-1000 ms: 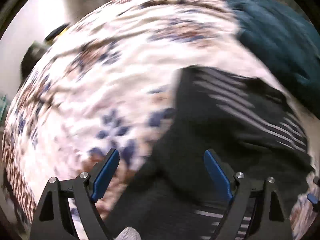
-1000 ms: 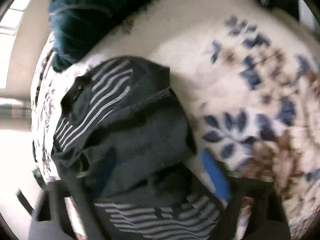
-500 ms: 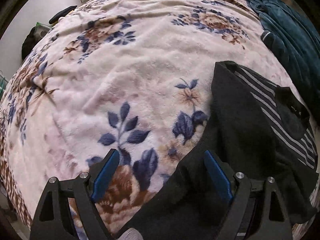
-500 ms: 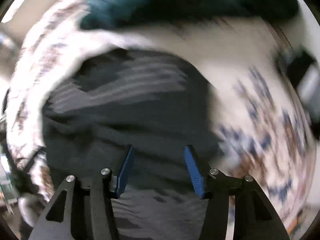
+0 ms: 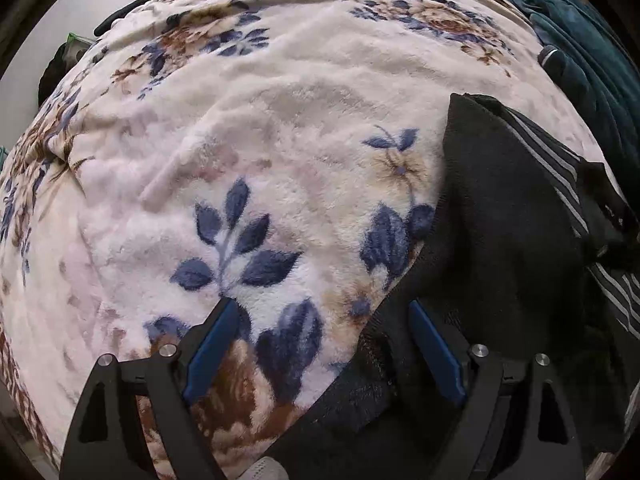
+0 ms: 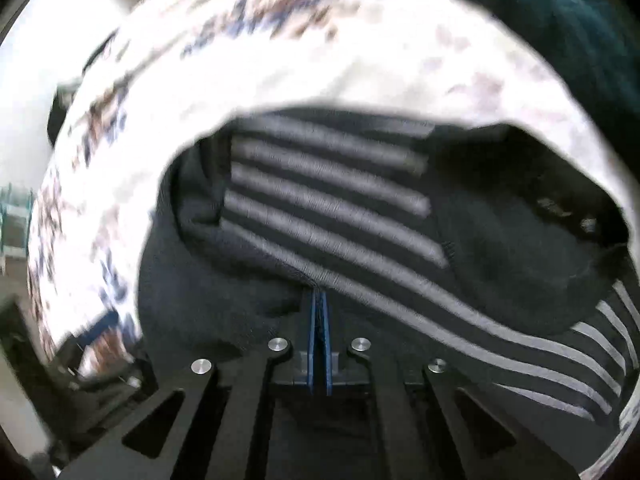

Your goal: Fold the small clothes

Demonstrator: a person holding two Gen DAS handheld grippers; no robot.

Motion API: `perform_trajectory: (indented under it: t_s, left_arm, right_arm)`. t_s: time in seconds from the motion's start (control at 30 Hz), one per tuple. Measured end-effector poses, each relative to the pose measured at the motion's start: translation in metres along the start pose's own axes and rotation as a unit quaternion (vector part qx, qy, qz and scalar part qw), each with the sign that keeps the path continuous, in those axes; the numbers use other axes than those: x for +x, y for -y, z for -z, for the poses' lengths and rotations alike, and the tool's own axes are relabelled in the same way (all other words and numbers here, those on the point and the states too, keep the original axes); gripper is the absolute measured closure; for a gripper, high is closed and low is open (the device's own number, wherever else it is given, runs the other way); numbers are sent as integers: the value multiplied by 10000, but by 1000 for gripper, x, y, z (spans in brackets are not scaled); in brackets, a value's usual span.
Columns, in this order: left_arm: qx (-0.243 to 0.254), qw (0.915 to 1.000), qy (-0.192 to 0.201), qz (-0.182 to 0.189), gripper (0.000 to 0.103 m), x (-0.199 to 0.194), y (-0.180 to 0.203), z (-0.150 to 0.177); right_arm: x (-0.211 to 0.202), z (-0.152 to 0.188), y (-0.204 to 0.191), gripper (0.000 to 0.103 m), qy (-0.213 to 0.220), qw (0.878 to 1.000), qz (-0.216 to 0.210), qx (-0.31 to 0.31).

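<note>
A black garment with grey stripes [image 5: 500, 220] lies crumpled on a floral blanket [image 5: 280, 100], at the right of the left wrist view. My left gripper [image 5: 322, 304] hangs open just above the garment's left edge. Its right finger is over the black cloth and its left finger over the blanket, with nothing pinched. In the blurred right wrist view the same garment [image 6: 332, 200] fills the middle. My right gripper [image 6: 319, 300] is shut, its blue pads pressed together on the fold of the striped edge.
A teal garment [image 5: 592, 60] is heaped at the blanket's far right and shows at the top right as the teal garment [image 6: 560, 8]. Dark objects [image 5: 52, 76] sit off the blanket's far left edge. Bare blanket [image 6: 360, 60] stretches beyond the black garment.
My right gripper swept across the garment, rolled, and closed from half open to shut on the striped fold. My left gripper sank closer to the blanket and stayed open.
</note>
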State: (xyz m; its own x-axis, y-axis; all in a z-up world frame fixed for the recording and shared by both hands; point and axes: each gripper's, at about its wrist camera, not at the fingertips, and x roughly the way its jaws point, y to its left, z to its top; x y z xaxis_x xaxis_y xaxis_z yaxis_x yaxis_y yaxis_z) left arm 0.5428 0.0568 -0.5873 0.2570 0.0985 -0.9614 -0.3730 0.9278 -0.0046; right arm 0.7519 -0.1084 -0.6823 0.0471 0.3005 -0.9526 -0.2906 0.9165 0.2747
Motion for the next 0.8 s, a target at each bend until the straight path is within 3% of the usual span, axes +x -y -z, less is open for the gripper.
perform_trajectory:
  t_s: [0.17,0.27,0.33,0.4,0.43,0.47,0.6,0.63,0.67,0.8]
  left_arm:
    - [58,10000,61,12,15,4,-3,1]
    - [70,10000,36,8,15,5,-2,0]
    - [118,9999,43,-15,15,3,-3,0]
    - [137,9999,46,-19,15,1,-2,-1]
    - [144,9999,60,-19,15,1,0,-3]
    - [139,9999,76,3,15,-1,-1,-4]
    - [127,9998,138,-12,15,-3,-4,-13]
    - [139,9998,112,-57,15,-1,-5,-15]
    - [174,9998,89,-108,15,3,-5,-16]
    - [258,9995,69,-140,15,10,-4,-16]
  right_arm:
    - [-17,-8,38,100,299,9957,214,850]
    - [2,-14,44,99,-210,9948,-17,993]
    - [1,-20,41,93,-278,9949,11,972]
    - [-10,-30,35,71,30,9960,-245,855]
    - [-14,-31,32,50,108,9961,-333,808]
    - [-15,-36,26,42,141,9966,-398,710]
    - [21,-57,3,42,-530,9958,-706,253]
    - [32,-60,-3,61,-716,9948,-718,126]
    - [37,-61,-11,99,-722,9958,-546,-111]
    - [23,-66,-23,99,-175,9992,87,-362]
